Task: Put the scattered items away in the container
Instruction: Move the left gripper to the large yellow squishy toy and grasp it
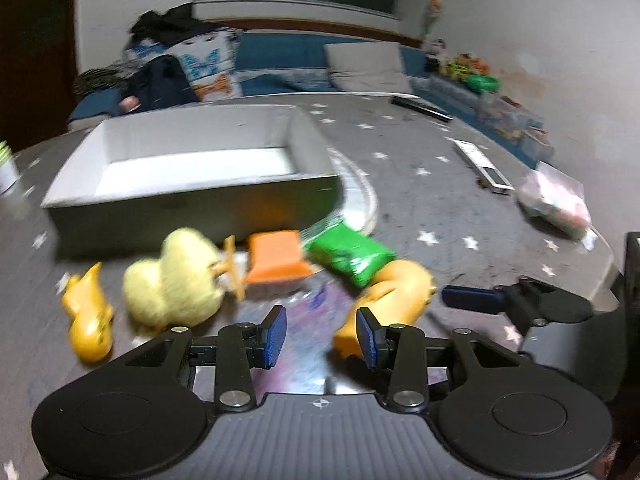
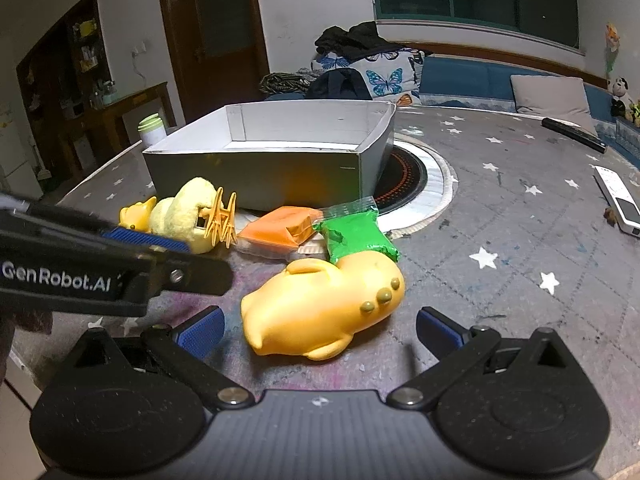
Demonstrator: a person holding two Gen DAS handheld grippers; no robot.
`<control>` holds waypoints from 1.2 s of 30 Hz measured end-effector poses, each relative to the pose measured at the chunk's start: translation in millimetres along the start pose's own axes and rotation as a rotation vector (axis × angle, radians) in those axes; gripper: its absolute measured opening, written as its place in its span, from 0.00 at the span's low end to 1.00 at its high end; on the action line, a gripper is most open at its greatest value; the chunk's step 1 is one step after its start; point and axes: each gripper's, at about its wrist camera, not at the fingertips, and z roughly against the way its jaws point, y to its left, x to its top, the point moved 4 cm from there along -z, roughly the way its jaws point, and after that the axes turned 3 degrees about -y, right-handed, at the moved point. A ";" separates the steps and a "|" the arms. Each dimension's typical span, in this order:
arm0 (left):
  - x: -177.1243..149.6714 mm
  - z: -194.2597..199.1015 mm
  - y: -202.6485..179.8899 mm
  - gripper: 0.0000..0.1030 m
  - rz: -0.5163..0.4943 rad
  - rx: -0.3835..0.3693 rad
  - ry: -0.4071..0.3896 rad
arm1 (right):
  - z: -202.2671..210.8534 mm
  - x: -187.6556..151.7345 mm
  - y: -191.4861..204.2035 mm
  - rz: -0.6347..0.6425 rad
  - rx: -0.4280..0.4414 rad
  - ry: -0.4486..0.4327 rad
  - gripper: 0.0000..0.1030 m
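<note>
An open grey box (image 1: 192,200) (image 2: 264,176) stands on the star-patterned table. In front of it lie a small yellow toy (image 1: 88,320) (image 2: 136,214), a fluffy pale-yellow duck (image 1: 176,276) (image 2: 188,208), an orange packet (image 1: 276,256) (image 2: 280,230), a green packet (image 1: 352,254) (image 2: 356,236) and a big yellow rubber toy (image 1: 396,292) (image 2: 320,312). My left gripper (image 1: 322,336) is open and empty, just left of the big toy. My right gripper (image 2: 320,330) is open wide, its fingers on either side of the big toy without touching it.
A round burner plate (image 2: 416,184) sits in the table behind the packets. Two remotes (image 2: 618,204) (image 2: 572,134) and a plastic bag (image 1: 556,200) lie at the right. A lidded cup (image 2: 152,128) stands left of the box. A sofa with cushions lies beyond.
</note>
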 end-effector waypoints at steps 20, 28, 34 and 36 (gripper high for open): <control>11.8 -46.4 -15.4 0.42 -0.082 -0.211 0.127 | -10.5 -0.2 -7.6 -0.005 0.057 0.003 0.87; 13.3 -50.5 -7.6 0.42 -0.043 -0.256 0.148 | -12.0 0.1 -8.5 0.008 0.058 0.008 0.87; 12.8 -48.4 -5.5 0.42 -0.032 -0.263 0.148 | -11.0 0.2 -5.9 0.016 0.054 0.010 0.87; 13.0 -45.9 -3.1 0.42 -0.020 -0.265 0.141 | -10.7 0.8 -4.8 0.022 0.053 0.012 0.86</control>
